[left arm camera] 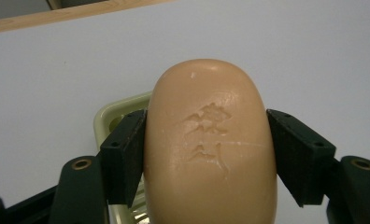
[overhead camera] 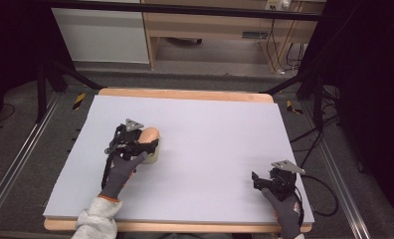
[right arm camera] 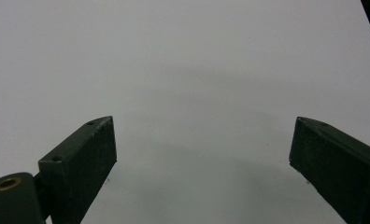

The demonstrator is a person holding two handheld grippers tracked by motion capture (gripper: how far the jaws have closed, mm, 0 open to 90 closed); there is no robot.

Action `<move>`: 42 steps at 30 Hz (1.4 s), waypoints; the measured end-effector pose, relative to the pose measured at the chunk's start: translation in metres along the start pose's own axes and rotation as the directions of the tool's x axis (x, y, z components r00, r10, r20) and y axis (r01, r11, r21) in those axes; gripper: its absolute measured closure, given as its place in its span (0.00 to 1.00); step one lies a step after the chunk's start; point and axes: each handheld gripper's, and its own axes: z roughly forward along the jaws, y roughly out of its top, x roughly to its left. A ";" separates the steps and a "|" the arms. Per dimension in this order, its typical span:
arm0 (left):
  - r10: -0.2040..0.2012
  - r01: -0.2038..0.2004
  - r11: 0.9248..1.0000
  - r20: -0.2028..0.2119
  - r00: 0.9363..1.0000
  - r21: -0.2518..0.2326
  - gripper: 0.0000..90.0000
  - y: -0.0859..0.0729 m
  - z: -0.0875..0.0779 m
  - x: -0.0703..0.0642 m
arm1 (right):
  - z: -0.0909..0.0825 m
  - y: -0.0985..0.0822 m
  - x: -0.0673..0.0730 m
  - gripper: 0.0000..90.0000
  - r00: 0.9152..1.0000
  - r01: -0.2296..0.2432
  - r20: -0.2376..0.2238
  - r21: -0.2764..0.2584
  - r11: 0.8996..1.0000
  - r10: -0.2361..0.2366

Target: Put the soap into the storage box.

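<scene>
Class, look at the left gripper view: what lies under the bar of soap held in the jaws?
A pale green dish peeks out below the soap, held by the left gripper. The soap covers most of it, hiding its inside.

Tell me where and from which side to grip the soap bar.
Grip the soap bar across its narrow width, on the two long, nearly straight flanks, coming along its length from one rounded end. The left tongs hold it this way, above the pale green dish; the domed ends would likely slip.
</scene>
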 end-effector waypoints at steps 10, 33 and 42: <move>-0.021 0.021 1.000 -0.025 0.999 0.016 0.35 -0.002 0.010 0.010 | 0.001 0.000 0.000 0.09 1.000 -0.002 -0.001 0.002 1.000 0.002; -0.032 0.036 0.998 -0.064 0.997 0.060 0.35 -0.008 0.036 0.023 | 0.002 0.000 0.000 0.08 1.000 0.001 -0.003 0.003 1.000 -0.001; -0.033 0.039 0.996 -0.070 0.997 0.080 0.35 -0.012 0.045 0.024 | 0.002 0.000 0.000 0.08 1.000 -0.002 -0.004 0.005 1.000 0.002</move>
